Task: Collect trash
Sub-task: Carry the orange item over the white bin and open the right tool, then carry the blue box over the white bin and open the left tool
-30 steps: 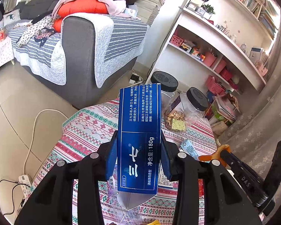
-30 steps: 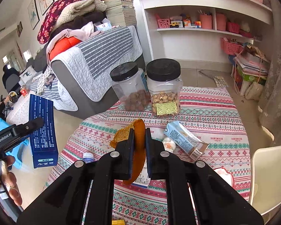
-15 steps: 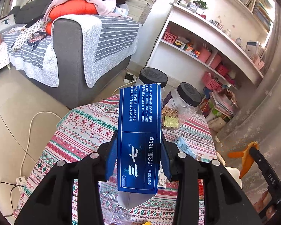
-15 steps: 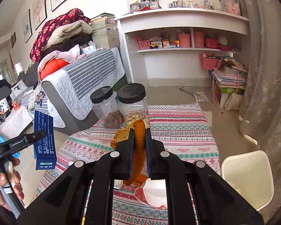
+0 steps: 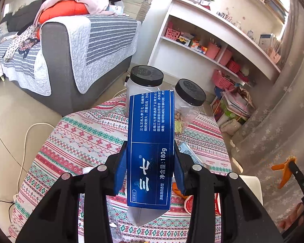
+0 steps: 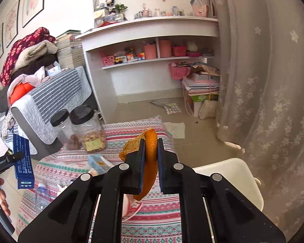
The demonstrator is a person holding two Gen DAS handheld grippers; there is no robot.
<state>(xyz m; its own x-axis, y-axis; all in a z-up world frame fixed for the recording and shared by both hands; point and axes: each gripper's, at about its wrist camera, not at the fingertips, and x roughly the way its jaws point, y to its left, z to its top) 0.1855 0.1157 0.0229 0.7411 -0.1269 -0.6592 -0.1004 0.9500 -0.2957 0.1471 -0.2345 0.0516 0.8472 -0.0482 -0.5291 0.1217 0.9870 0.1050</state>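
My left gripper [image 5: 150, 162] is shut on a blue toothpaste box [image 5: 152, 141] and holds it upright above the patterned tablecloth [image 5: 81, 135]. The box also shows at the left of the right wrist view [image 6: 23, 162]. My right gripper [image 6: 151, 154] is shut on an orange peel [image 6: 150, 162], raised above the table's right side near a white bin [image 6: 229, 174]. The peel also shows at the far right of the left wrist view [image 5: 283, 170]. A light blue wrapper [image 6: 99, 164], a plastic bottle [image 6: 41, 196] and a red-and-white wrapper [image 6: 131, 208] lie on the cloth.
Two clear jars with black lids [image 6: 85, 129] stand at the table's far edge. A grey sofa with quilts [image 5: 71, 50] is behind on the left. White shelves [image 6: 152, 60] line the wall. A lace curtain [image 6: 273, 101] hangs at the right.
My right gripper has lifted and swung right with the orange peel, away from the table middle toward the white bin. My left gripper keeps the blue box, shifted slightly.
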